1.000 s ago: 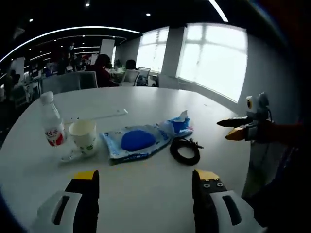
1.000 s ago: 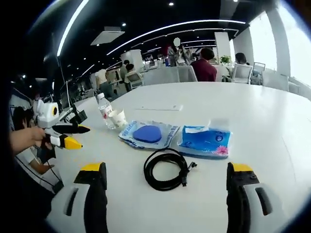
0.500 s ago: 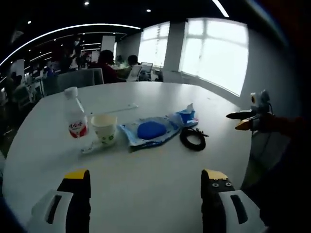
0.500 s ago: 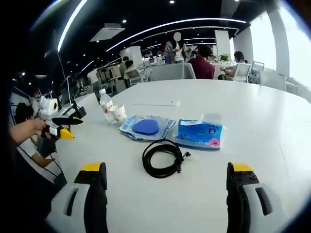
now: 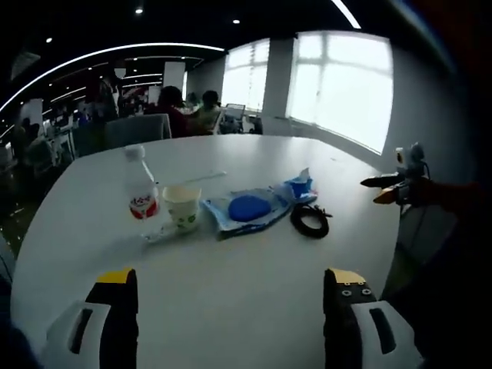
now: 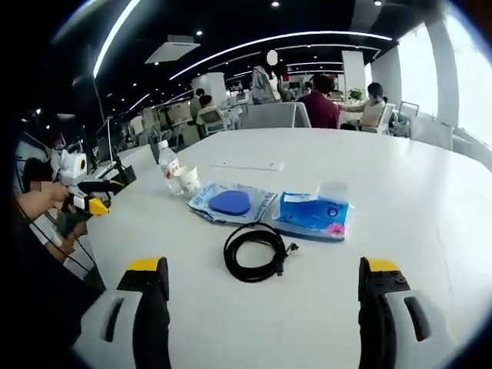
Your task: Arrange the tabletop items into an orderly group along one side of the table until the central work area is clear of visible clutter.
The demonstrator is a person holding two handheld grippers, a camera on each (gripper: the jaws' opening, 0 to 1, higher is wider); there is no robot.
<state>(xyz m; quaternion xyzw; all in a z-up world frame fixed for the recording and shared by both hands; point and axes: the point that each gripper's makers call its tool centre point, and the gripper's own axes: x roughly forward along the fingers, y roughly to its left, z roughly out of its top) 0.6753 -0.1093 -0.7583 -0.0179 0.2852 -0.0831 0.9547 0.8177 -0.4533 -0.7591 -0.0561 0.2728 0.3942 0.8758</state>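
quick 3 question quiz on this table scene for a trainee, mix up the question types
1. True or false: the left gripper is shut on the paper cup.
2. Which item lies nearest the right gripper? A) water bottle B) coiled black cable C) paper cup
3. Fill in: the blue pad sits inside a clear ____.

Key
1. False; its jaws stand apart, off the table items.
2. B
3. packet, lying between the cup and the blue tissue pack.
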